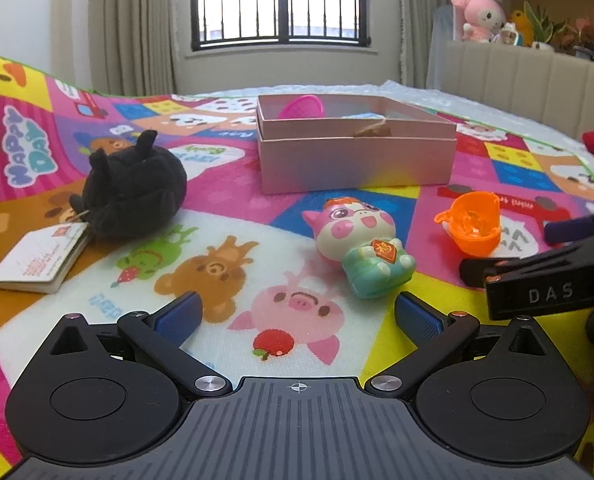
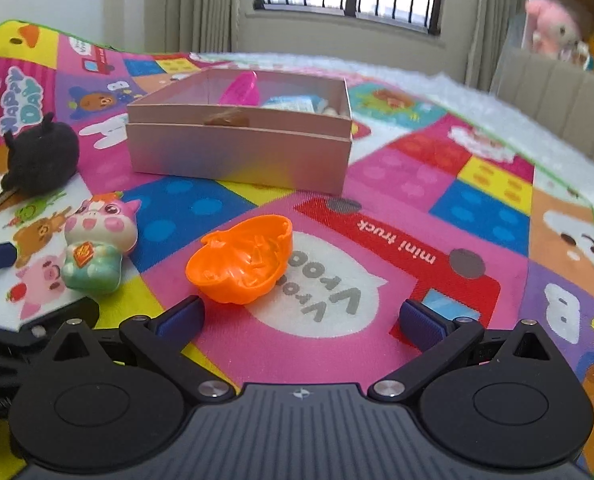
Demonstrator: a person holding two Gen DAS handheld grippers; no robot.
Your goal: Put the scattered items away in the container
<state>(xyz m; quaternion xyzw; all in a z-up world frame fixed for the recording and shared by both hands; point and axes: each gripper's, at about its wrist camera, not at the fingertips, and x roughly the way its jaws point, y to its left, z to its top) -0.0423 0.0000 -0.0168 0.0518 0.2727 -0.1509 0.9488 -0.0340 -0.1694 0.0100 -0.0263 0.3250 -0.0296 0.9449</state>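
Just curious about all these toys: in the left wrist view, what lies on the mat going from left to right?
Small booklet → black plush toy → pig figurine → orange plastic shell. The pink box sits farther back.

The play mat [image 2: 397, 184] looks like soft printed fabric, slightly fuzzy and matt. The pink box [image 1: 357, 160] is smooth cardboard with a faint satin sheen. The orange shell [image 2: 241, 264] is glossy, see-through plastic, and the pig figure [image 1: 361, 244] is shiny hard plastic too. The black plush [image 1: 133, 196] is fuzzy cloth, with a paper tag booklet [image 1: 37, 260] beside it. Gripper pads [image 1: 177, 316] look like ribbed blue rubber.
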